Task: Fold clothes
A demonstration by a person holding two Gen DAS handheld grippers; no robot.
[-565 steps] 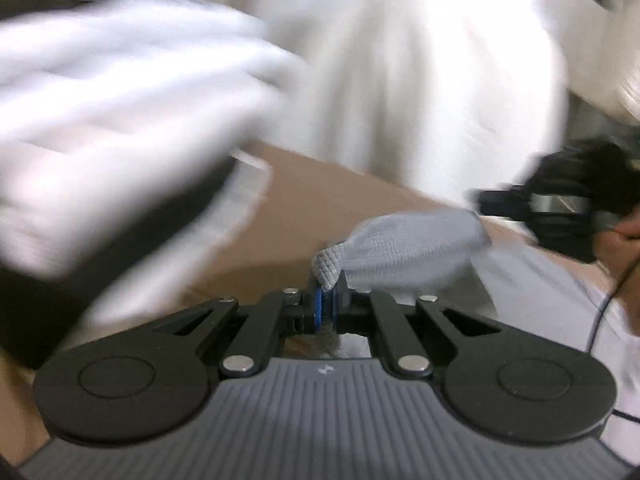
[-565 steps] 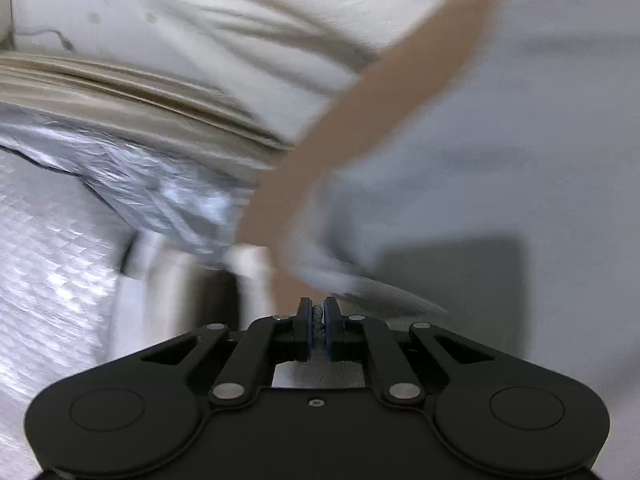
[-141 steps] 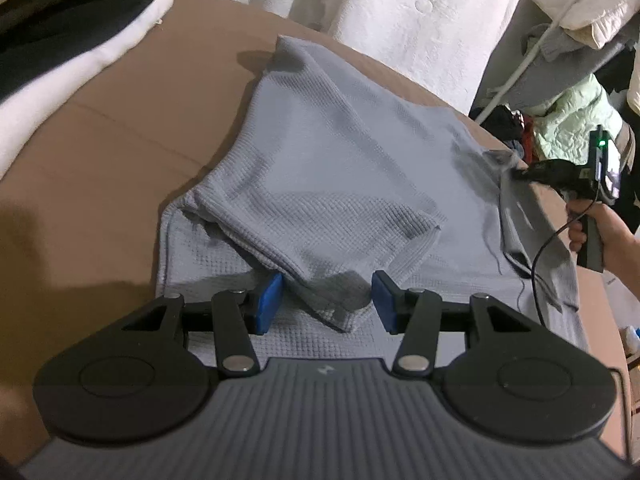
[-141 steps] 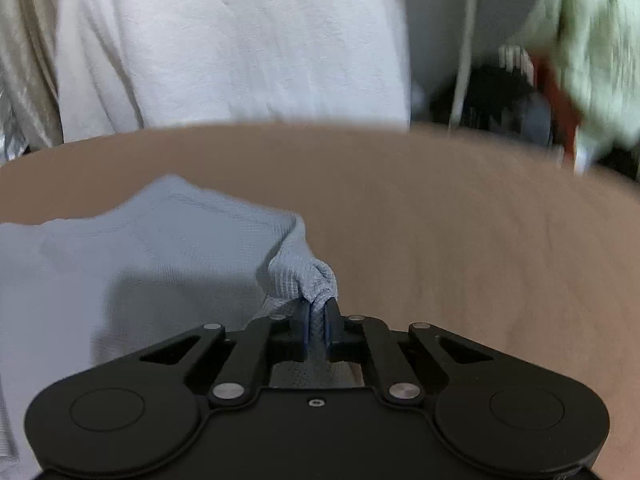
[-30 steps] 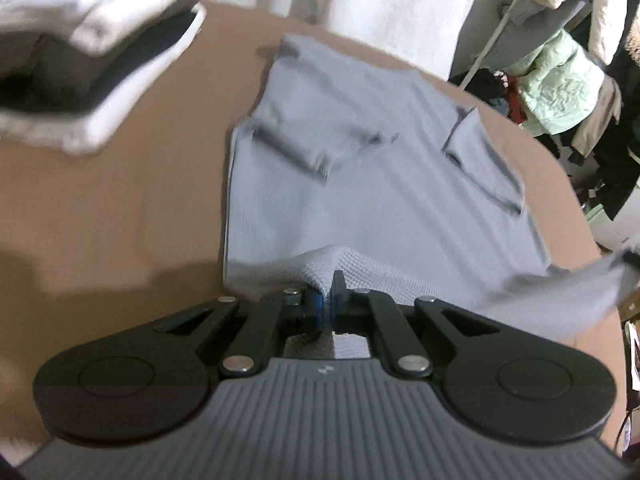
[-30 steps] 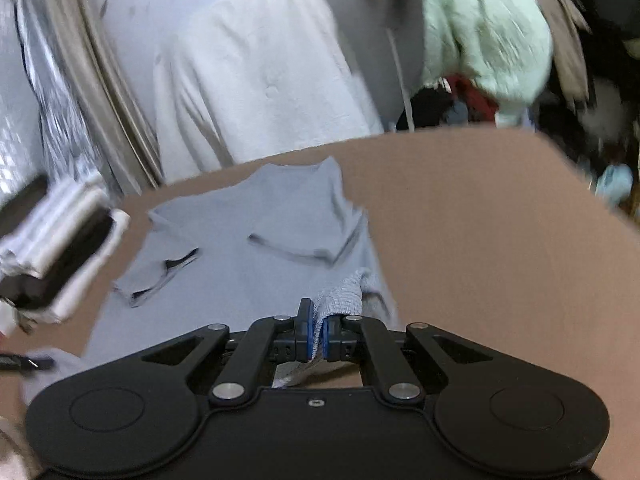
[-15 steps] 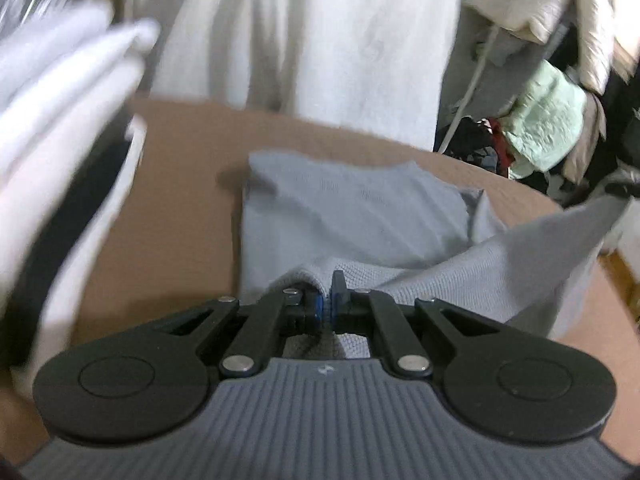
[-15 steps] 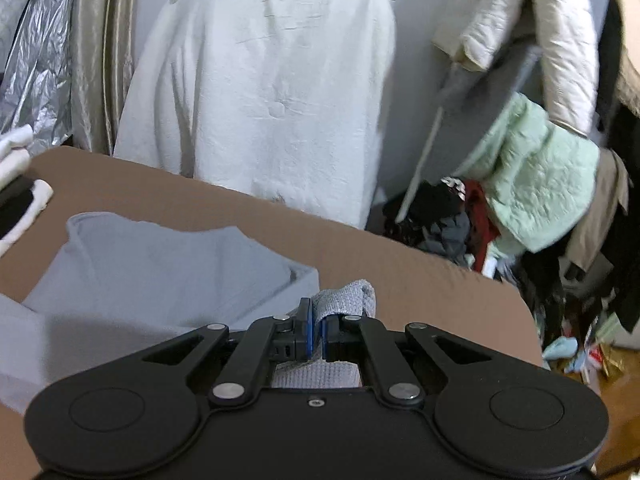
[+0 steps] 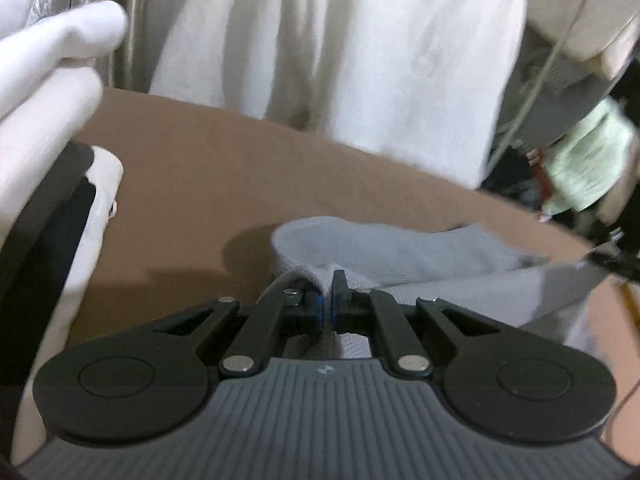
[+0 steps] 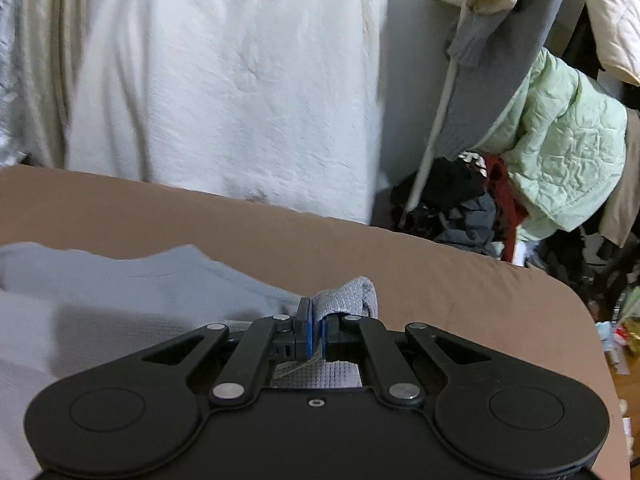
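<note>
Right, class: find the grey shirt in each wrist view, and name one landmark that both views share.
Left wrist: the grey shirt lies low in the middle and runs right, a fold pinched in the shut left gripper.
Right wrist: the shirt fills the lower left, a bunched corner pinched in the shut right gripper.
Shared landmark: the white cloth hanging behind the brown table.

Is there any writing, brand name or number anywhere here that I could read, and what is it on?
No readable text in either view.
Small pale mark on the left gripper housing: a logo, too small to read.
Grey shirt, brown table, hanging clothes: no lettering visible.
</note>
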